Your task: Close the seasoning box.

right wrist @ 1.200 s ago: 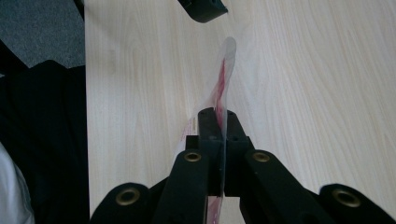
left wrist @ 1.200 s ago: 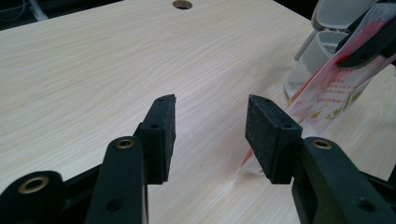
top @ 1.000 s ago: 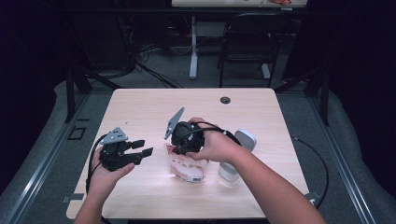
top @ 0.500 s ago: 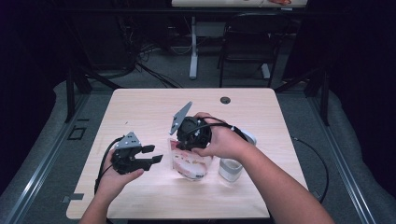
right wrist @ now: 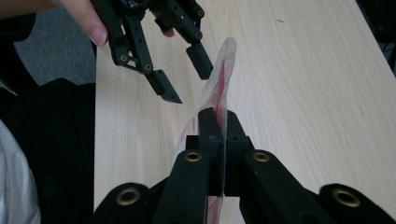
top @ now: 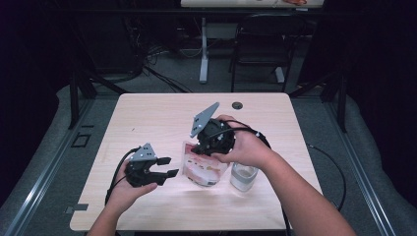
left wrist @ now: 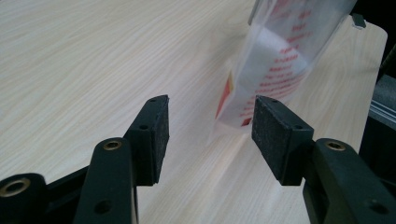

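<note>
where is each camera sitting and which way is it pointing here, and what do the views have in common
High view: fixed above the person's side, facing forward and down on the table; both forearms, left gripper, right gripper, a glass jar.
Left gripper view: rides the left gripper, looking along its open jaws across the tabletop at the plastic bag.
Right gripper view: rides the right gripper, looking along jaws shut on the bag's edge toward the left gripper and fingers.
Shared: all three show the bag and table.

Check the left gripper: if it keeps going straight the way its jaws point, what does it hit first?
Most likely the clear printed bag, which hangs ahead between the open jaws of the left gripper, slightly toward its right jaw. The right gripper holds that bag pinched above the table. Depth is unclear; the bag's lower corner looks closest.
</note>
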`<state>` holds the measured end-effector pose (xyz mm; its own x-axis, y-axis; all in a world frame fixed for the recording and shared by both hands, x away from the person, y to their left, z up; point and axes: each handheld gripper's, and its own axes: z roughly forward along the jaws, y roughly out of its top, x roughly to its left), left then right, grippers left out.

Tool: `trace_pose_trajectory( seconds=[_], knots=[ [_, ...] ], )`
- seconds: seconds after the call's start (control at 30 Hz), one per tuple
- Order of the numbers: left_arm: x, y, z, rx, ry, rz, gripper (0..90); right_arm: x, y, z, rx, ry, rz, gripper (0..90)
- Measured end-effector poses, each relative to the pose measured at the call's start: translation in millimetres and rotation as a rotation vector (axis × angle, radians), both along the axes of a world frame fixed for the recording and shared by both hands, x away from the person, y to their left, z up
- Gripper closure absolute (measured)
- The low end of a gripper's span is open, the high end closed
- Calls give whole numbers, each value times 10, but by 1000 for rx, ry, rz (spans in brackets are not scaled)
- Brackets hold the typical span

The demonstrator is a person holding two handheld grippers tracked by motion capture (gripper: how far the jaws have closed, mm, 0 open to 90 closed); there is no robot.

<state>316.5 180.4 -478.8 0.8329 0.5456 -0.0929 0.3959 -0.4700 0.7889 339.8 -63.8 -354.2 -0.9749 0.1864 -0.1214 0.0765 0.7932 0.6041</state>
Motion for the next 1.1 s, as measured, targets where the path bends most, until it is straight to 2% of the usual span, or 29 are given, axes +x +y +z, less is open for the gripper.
trace_pose_trajectory(
  seconds=[0.1, 0.27, 0.37, 0.47, 0.73, 0.77, 0.93, 1.0, 1.1],
  knots=[
    [-8, -28, -11, 1, -1, -14, 466, -8, -80, -2, 35, -1, -13, 900],
    [-19, -73, -30, 7, 3, -44, 465, -32, -161, -7, 38, -13, -12, 900],
    [-29, -99, -35, 6, 8, -71, 464, -65, -226, 12, 61, -25, -14, 900],
    [-31, -126, -51, -14, 12, -91, 450, -71, -274, 40, 89, -26, -8, 900],
    [-29, -169, -85, -44, 17, -133, 422, -106, -271, 40, 83, -28, 20, 900],
    [-23, -177, -103, -60, 18, -144, 414, -110, -270, 37, 85, -27, 22, 900],
    [-10, -239, -161, -73, 19, -179, 409, -140, -256, 26, 94, -20, 40, 900],
    [-6, -252, -177, -61, 17, -187, 409, -140, -255, 26, 96, -17, 43, 900],
    [-3, -276, -211, -65, 19, -204, 405, -140, -263, 34, 103, -13, 52, 900]
  ],
)
